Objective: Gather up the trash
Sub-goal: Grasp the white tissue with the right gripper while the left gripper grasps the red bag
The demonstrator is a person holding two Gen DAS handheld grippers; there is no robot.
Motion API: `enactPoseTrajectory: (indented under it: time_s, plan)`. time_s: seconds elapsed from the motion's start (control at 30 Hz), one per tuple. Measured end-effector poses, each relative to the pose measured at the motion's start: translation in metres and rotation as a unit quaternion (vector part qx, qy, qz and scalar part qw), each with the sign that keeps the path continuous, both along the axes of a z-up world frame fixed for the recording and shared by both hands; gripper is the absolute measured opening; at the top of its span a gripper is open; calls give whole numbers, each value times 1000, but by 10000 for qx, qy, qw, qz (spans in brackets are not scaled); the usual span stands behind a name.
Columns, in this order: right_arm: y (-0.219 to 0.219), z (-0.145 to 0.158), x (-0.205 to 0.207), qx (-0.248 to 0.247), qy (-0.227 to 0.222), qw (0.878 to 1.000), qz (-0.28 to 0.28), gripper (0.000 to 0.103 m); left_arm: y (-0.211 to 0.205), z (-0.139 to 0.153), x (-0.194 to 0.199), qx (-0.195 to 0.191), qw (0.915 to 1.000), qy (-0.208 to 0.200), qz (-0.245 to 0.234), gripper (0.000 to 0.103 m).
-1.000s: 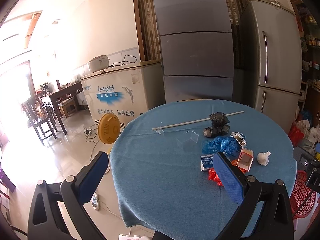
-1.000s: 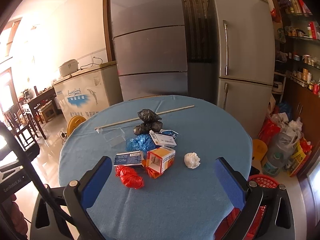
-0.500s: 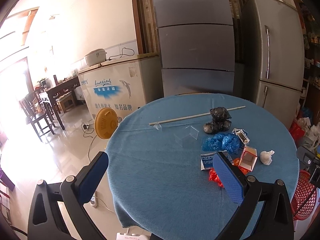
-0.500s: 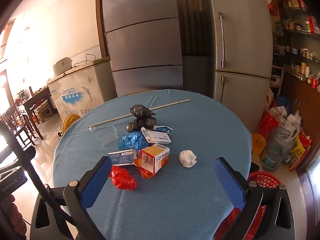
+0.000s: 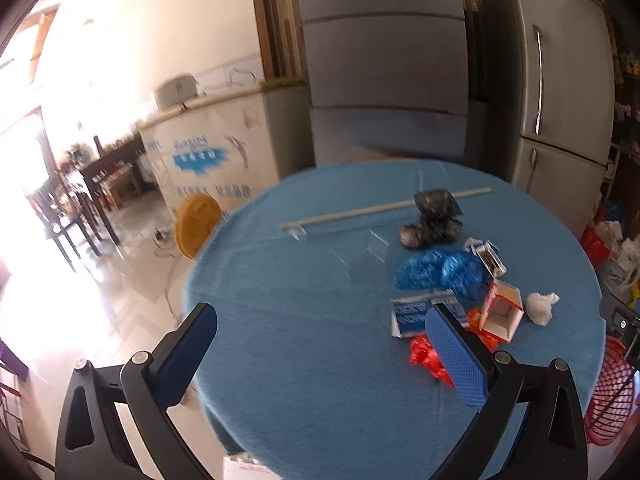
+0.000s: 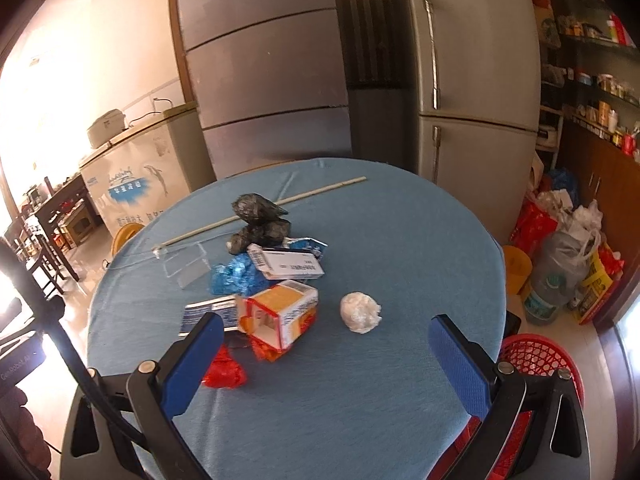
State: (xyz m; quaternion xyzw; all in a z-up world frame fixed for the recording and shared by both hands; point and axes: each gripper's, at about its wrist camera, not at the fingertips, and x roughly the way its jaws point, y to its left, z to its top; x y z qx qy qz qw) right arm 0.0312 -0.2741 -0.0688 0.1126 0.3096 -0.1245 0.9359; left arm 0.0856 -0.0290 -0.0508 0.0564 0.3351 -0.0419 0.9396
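A: On the round blue tabletop (image 6: 400, 240), what is lying there?

B: A loose heap of trash left of the middle. At the back a crumpled black bag (image 6: 260, 224) lies against a long pale rod (image 6: 256, 212). In front of the bag are a white flat box (image 6: 286, 265) and a blue plastic bag (image 6: 234, 276), with a clear plastic piece (image 6: 186, 266) just beside them. Nearer still, an open orange-and-white carton (image 6: 280, 314) lies on its side, a blue-and-white box (image 6: 208, 314) touching its left end and red wrappers (image 6: 224, 372) at its near side. A white crumpled wad (image 6: 359, 312) sits apart, right of the carton.

A: And the claws?

B: The right claw (image 6: 326, 368) hangs over the near edge, fingers spread wide, nothing between them; the wad lies ahead, between their lines. The left claw (image 5: 324, 356) is likewise wide apart and empty, above the left side of the tabletop, with its right finger (image 5: 456, 360) covering part of the red wrappers in that view.

A: Anything near the tabletop?

B: A red mesh basket (image 6: 536, 356) stands on the floor at the right edge. Behind are a grey refrigerator (image 6: 476, 60) and a white chest freezer (image 6: 136, 176). The left view is blurred.
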Motion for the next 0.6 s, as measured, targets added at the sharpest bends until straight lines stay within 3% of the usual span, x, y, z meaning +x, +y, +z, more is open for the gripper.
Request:
enactPoseTrajectory:
  time_s: [0.17, 0.3, 0.47, 0.6]
  plan:
    - [-36, -30, 10, 462, 163, 9987, -170, 103, -8, -34, 26, -567, 9951, 776, -245, 103]
    - [-69, -61, 23, 921, 380, 9949, -170, 85, -25, -55, 41, -1287, 9819, 1344, -355, 103]
    - [-94, -93, 42, 1453, 688, 9870, 3, 69, -43, -72, 57, -1367, 9741, 1724, -519, 103]
    - [-98, -104, 60, 1590, 772, 9842, 149, 68, -52, -85, 71, -1247, 9710, 1970, -526, 103]
